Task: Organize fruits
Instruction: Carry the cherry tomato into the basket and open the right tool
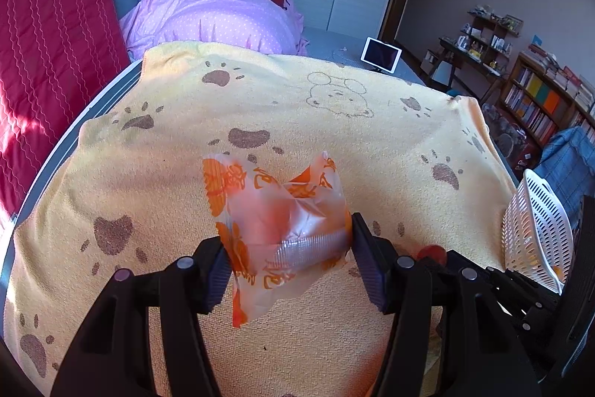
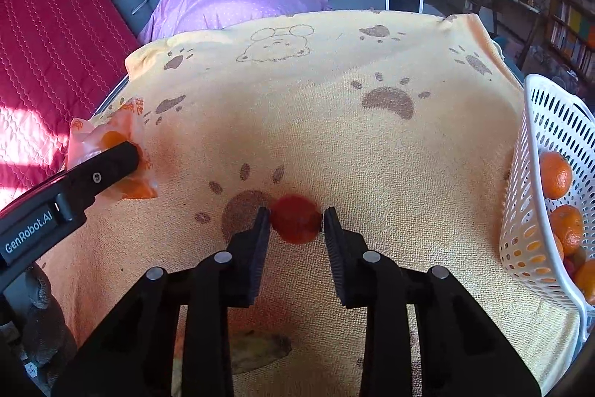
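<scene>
My left gripper [image 1: 288, 259] is shut on a clear plastic bag with orange print [image 1: 279, 229] and holds it above the yellow paw-print towel [image 1: 297, 106]. The bag also shows at the left of the right wrist view [image 2: 111, 144], with an orange fruit inside. My right gripper [image 2: 296, 224] has its jaws around a small red fruit [image 2: 295, 218] on the towel, both pads close against its sides. The red fruit peeks out in the left wrist view [image 1: 431, 252]. A white perforated basket [image 2: 535, 173] at the right holds several oranges [image 2: 556, 173].
The towel covers a table in front of a bed with a purple quilt [image 1: 215, 10]. A red quilted cover [image 1: 48, 36] lies on the left. A tablet [image 1: 381, 54] stands beyond the towel. Bookshelves [image 1: 539, 99] stand at the far right.
</scene>
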{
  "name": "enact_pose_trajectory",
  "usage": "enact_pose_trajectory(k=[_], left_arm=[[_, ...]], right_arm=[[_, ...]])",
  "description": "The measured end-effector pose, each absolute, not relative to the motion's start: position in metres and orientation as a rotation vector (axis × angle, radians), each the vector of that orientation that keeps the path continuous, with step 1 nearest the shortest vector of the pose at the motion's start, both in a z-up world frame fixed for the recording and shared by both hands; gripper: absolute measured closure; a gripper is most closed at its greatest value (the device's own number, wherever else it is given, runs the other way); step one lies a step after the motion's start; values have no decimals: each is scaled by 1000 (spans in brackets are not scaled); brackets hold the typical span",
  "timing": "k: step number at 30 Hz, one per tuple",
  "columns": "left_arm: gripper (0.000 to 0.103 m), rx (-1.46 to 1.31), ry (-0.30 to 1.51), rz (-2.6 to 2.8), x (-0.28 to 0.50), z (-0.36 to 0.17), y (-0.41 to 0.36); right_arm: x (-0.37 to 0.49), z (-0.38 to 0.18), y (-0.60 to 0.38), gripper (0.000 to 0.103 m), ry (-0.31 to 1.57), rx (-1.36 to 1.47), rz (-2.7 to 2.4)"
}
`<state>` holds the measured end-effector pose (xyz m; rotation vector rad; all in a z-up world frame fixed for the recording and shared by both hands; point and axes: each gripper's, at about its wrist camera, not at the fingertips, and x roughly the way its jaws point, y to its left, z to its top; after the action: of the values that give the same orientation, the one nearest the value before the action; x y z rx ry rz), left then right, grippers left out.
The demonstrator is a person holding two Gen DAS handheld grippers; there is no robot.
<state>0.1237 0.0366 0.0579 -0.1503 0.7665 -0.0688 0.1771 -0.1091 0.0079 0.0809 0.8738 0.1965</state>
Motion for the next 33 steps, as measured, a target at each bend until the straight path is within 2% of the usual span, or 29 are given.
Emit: enact_pose_trajectory(k=[21,25,33], left_arm=[[44,-163,771,-71,124,57,38],[44,-162,768,-74,124,58,37],[44,-163,765,-79,123,57,37]], right_arm=[[196,0,-103,70,904,66,200],[192,2,-101,74,896,54,200],[175,24,-112,74,840,89,200]])
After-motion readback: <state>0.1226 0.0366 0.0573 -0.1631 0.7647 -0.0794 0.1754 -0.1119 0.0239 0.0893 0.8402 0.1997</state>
